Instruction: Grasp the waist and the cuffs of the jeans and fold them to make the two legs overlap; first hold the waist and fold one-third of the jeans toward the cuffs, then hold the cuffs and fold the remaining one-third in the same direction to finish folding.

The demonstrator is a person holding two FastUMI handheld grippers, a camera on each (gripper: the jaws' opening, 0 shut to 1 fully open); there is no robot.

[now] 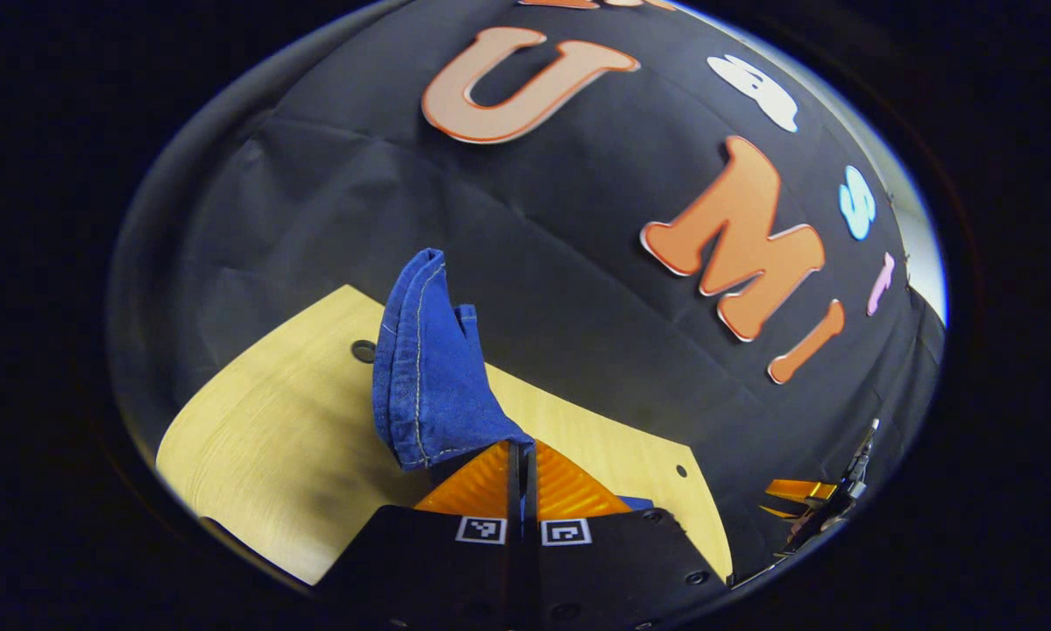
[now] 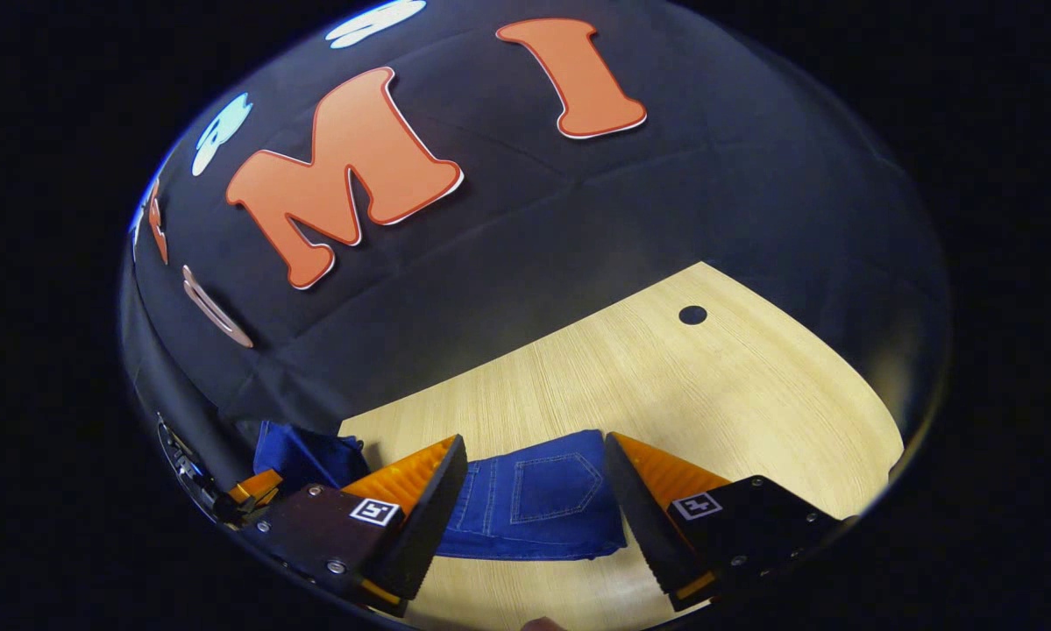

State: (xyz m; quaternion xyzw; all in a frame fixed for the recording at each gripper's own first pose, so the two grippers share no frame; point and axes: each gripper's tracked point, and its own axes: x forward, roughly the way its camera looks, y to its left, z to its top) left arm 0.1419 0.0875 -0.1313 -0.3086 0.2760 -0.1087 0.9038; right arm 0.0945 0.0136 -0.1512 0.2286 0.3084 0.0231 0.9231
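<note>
Pinching a bunched fold of the blue jeans (image 1: 429,368), the left gripper (image 1: 521,460) has its two fingers pressed nearly together on the denim, which stands up in a stitched, doubled flap above the fingertips, lifted off the light wooden table (image 1: 262,438). In the right gripper view, the right gripper (image 2: 534,456) hovers with its fingers spread wide, gripping nothing; between them the jeans (image 2: 543,508) lie flat on the table (image 2: 709,386), a back pocket facing up. At that view's lower left edge the left gripper (image 2: 249,491) shows beside more raised denim. A dark round hole (image 2: 692,315) marks the tabletop near the booth's black cloth wall (image 2: 578,219).
</note>
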